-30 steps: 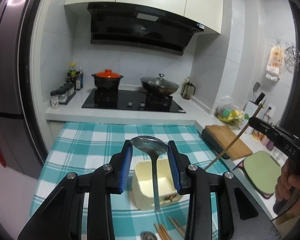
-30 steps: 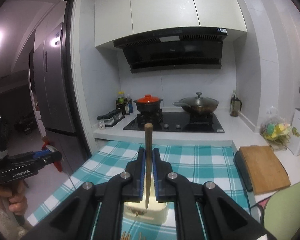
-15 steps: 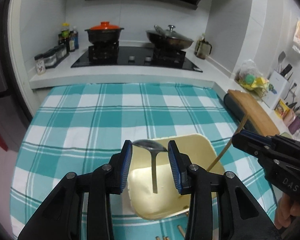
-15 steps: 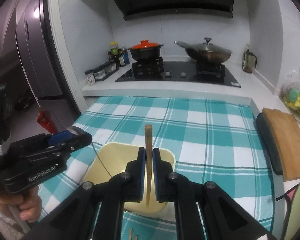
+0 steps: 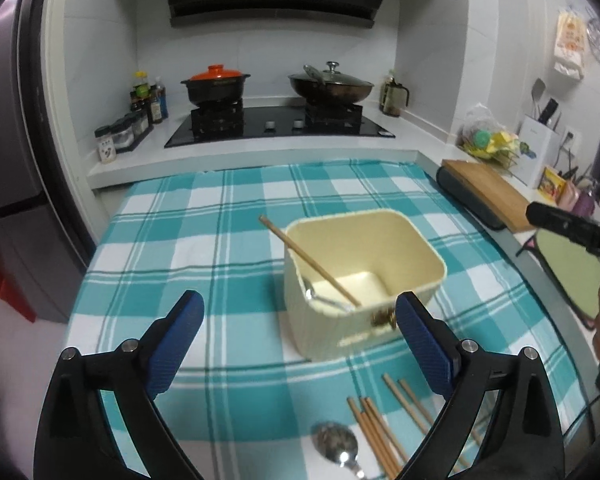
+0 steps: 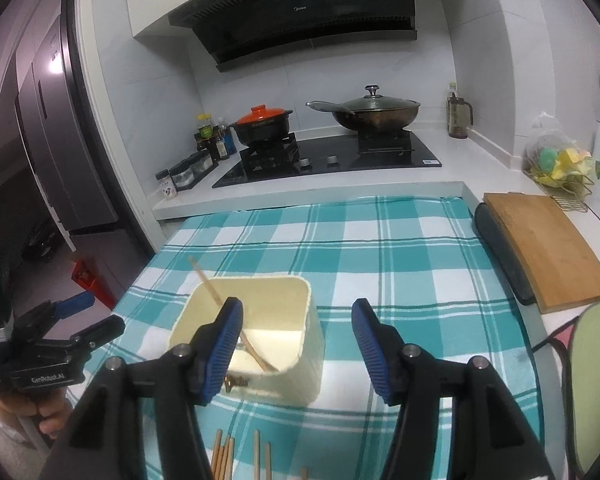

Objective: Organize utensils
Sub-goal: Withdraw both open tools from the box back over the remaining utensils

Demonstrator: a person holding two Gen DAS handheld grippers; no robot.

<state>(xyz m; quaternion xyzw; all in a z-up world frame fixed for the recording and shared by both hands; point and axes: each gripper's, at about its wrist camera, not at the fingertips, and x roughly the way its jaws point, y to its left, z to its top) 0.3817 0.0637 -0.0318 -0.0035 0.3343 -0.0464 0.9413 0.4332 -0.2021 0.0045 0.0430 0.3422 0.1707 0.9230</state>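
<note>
1. Both grippers hang with jaws spread wide and nothing between them above a kitchen worktop (image 5: 228,240) covered in a teal checked cloth: the left gripper (image 5: 296,336) near the front left of a cream bin (image 5: 416,240), the right gripper (image 6: 296,344) directly over it.

2. Inside the bin, one wooden chopstick (image 5: 300,256) leans on the left rim with its upper end sticking out past the edge, and a metal spoon (image 5: 324,300) lies on the bottom beside the chopstick's lower end.

3. Still loose on the cloth in front of the bin are a bundle of chopsticks (image 5: 380,432) and a second spoon (image 5: 338,446), all lying flat near the lower edge of the left wrist view.

4. The likely trouble: the leaning chopstick overhangs the rim, so a gripper passing low on that side could knock it out or tip the light bin.

5. The loose chopsticks lie touching one another; closing on one may drag its neighbours or roll them toward the worktop's front edge.

6. The flat spoon offers little height above the cloth, so a shallow approach may pinch fabric and tug the bin along with it.

7. A small dark fitting on the bin's near wall is too blurred to identify.
</note>
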